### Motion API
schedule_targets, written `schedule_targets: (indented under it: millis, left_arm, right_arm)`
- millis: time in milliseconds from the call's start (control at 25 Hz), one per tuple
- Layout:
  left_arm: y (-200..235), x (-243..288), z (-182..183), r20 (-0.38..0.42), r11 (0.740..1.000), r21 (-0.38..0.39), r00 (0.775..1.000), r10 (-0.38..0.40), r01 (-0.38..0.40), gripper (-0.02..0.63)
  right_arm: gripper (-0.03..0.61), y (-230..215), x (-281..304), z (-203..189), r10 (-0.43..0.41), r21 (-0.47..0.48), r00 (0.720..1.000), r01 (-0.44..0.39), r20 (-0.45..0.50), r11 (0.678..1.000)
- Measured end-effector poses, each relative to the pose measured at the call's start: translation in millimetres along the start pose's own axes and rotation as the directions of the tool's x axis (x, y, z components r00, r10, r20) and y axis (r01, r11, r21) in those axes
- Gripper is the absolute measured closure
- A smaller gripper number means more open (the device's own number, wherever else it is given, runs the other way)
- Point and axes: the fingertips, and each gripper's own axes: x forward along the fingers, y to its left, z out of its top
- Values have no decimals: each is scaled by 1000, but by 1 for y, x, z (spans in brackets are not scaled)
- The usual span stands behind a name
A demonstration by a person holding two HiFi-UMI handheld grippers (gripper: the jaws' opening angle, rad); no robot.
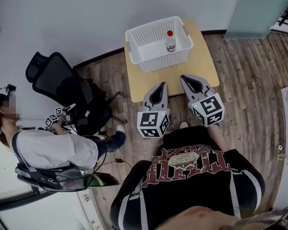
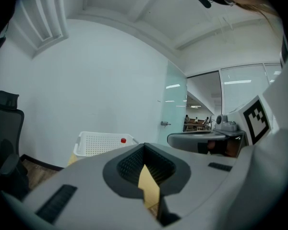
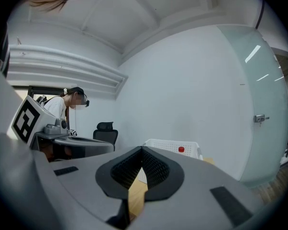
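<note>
My left gripper (image 1: 162, 85) and right gripper (image 1: 186, 78) hang side by side over the near edge of a small wooden table (image 1: 204, 66). Both point toward a white perforated basket (image 1: 134, 36). Each pair of jaws meets at the tips with nothing held. A small clear bottle with a red cap (image 1: 170, 41) stands upright inside the basket. In the left gripper view, the left gripper (image 2: 144, 145) aims at the basket (image 2: 98, 143) and the red cap (image 2: 123, 140). In the right gripper view, the right gripper (image 3: 142, 149) faces the basket (image 3: 169, 146) and the cap (image 3: 181, 150).
A seated person (image 1: 48, 147) at the left holds another marker-cube gripper (image 1: 57, 118) beside a black office chair (image 1: 62, 87). The floor is wood planks. A frosted glass door (image 1: 259, 8) stands at the far right, past the table.
</note>
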Motion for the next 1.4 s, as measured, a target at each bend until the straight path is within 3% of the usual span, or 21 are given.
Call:
schedule_targets:
  millis: [480, 1400]
  left_arm:
    - [0, 10, 1, -1, 1000, -4, 1000, 15, -15, 581]
    - [40, 51, 11, -27, 998, -4, 998, -65, 65, 581]
  right_arm:
    - [561, -10, 2, 0, 7, 1, 1000, -7, -4, 1000]
    - [561, -30, 55, 2, -60, 16, 998, 61, -27, 998]
